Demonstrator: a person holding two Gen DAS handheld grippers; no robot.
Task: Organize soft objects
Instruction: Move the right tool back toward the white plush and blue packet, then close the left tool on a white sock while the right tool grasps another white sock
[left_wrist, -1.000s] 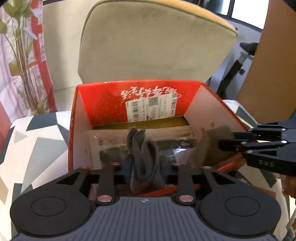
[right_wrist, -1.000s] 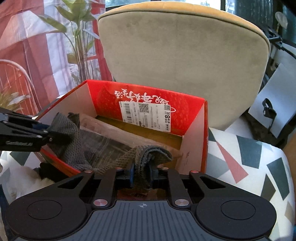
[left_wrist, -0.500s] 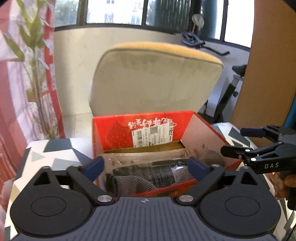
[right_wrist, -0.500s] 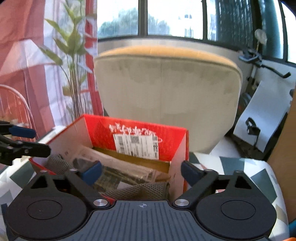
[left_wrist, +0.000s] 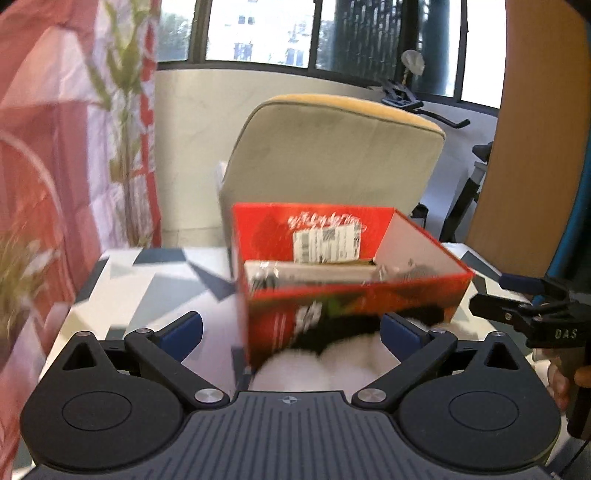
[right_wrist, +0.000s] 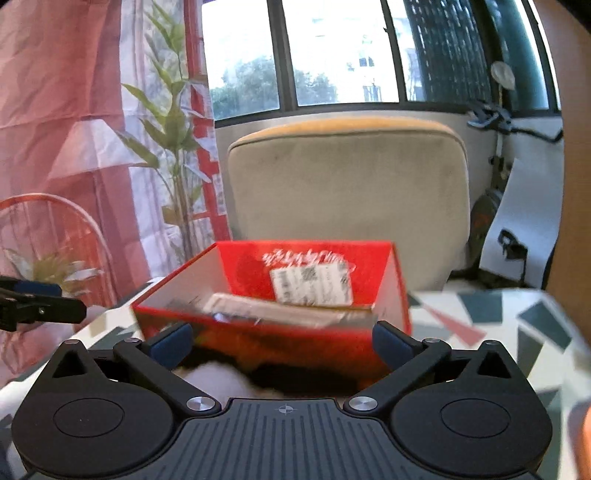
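A red cardboard box (left_wrist: 354, 295) stands on the patterned table and also shows in the right wrist view (right_wrist: 273, 343). Inside it lie a plastic-wrapped package (left_wrist: 310, 275) and a bit of grey mesh cloth (left_wrist: 417, 271). A white fluffy soft thing with black parts (left_wrist: 332, 358) lies in front of the box, also in the right wrist view (right_wrist: 218, 376). My left gripper (left_wrist: 291, 332) is open and empty, back from the box. My right gripper (right_wrist: 282, 341) is open and empty too; it shows from the side in the left wrist view (left_wrist: 517, 306).
A beige chair back (left_wrist: 332, 155) stands behind the box. A red and white curtain and a plant (right_wrist: 166, 147) are at the left. The table has a white cover with grey triangles (left_wrist: 147, 284). An exercise bike (left_wrist: 461, 184) stands at the right.
Both grippers let go of the grey mesh cloth into the box, opened, and pulled back and up. The box now looks smaller and the white fluffy thing has come into view.
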